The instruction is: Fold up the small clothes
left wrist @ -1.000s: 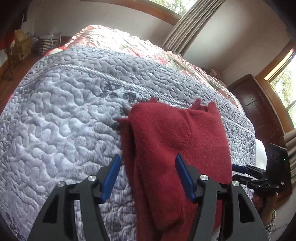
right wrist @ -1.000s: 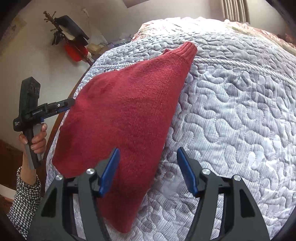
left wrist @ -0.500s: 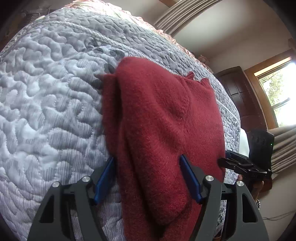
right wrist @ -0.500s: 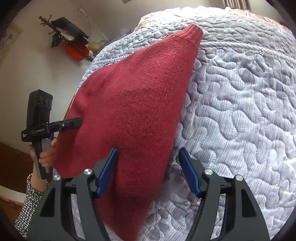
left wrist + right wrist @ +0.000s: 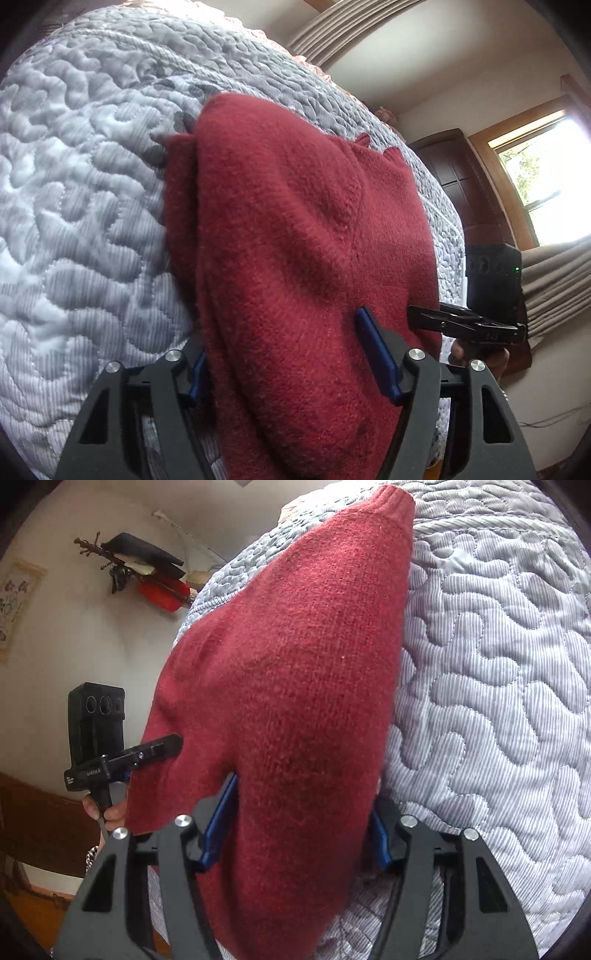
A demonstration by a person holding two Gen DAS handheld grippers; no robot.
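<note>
Red knitted sweater [image 5: 295, 236] lies partly folded on the grey quilted bedspread [image 5: 81, 206], near the bed's edge. Left gripper [image 5: 288, 365] has its blue fingers spread, straddling the near end of the sweater; right gripper [image 5: 295, 827] is likewise spread around the knit. Curtains [image 5: 554, 280] hang beside a window [image 5: 546, 177].
</note>
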